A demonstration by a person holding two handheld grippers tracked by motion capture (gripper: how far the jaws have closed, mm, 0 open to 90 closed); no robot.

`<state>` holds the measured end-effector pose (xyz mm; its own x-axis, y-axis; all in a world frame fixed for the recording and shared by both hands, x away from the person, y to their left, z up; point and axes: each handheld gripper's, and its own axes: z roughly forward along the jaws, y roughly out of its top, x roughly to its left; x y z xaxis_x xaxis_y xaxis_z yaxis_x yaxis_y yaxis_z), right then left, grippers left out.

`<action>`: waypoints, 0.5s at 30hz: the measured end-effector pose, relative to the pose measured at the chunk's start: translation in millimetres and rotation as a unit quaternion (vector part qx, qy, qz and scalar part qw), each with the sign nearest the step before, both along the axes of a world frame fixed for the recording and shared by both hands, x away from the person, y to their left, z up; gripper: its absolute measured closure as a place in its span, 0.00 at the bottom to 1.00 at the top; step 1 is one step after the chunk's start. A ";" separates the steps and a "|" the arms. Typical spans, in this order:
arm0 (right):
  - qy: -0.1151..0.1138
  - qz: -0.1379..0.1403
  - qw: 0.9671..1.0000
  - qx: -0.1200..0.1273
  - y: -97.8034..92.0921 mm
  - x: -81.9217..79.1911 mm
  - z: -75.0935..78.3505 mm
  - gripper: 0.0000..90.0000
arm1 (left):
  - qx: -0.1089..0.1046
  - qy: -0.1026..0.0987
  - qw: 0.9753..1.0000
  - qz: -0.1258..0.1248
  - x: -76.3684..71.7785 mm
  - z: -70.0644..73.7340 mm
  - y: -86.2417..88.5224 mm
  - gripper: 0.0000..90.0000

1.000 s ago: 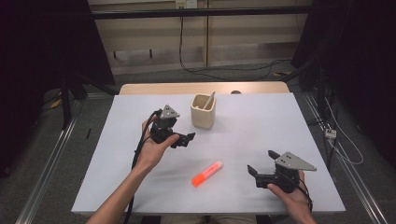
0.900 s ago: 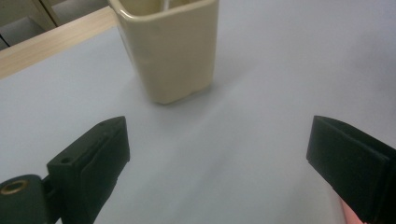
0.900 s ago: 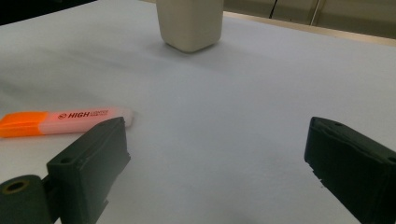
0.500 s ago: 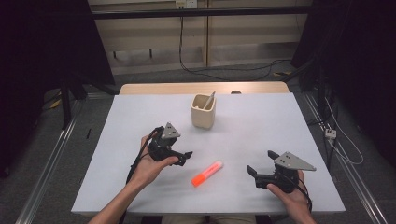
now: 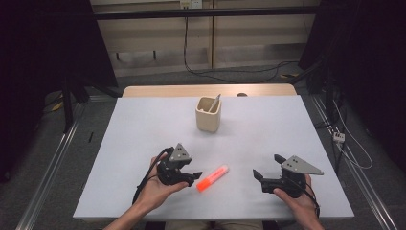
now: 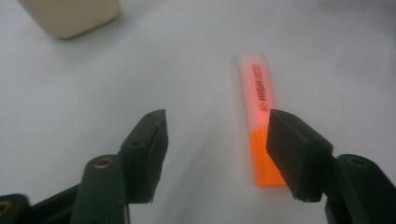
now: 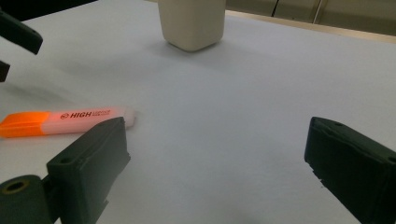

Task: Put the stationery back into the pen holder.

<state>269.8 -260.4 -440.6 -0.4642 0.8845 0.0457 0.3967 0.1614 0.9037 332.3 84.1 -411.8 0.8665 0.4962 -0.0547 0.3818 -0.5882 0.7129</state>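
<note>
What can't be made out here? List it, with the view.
- Highlighter, left gripper view: lower right edge hidden behind the left gripper's jaw; small print blurred.
- Cup, right gripper view: top cut off by the frame.
- Utensil in the cup, high view: too small to identify.

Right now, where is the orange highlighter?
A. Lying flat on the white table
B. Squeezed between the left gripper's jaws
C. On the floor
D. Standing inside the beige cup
A: the orange highlighter lies flat on the white table, just ahead of the open left gripper, whose jaws stand apart and do not clamp it.
</note>
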 end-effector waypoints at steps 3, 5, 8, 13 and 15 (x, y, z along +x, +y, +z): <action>0.002 -0.002 1.000 0.001 0.2 0.1 -0.2 0.06 | -0.007 0.018 1.000 -0.008 -4.6 -1.8 -2.8 0.57; 0.001 -0.002 1.000 0.000 0.2 -0.1 -0.2 0.06 | -0.011 0.025 0.999 -0.017 -8.2 -3.8 -4.6 0.64; 0.000 -0.002 1.000 -0.001 -0.1 0.2 -0.1 0.06 | -0.005 0.039 0.998 -0.045 -15.0 -8.0 -10.8 0.80; -0.001 0.000 1.000 -0.003 0.9 -0.1 -0.2 0.06 | 0.001 0.039 0.997 -0.071 -21.7 -8.4 -19.2 1.00; -0.001 -0.001 1.000 -0.002 0.5 0.1 -0.1 0.06 | 0.017 0.044 0.995 -0.084 -24.7 -12.3 -23.4 1.00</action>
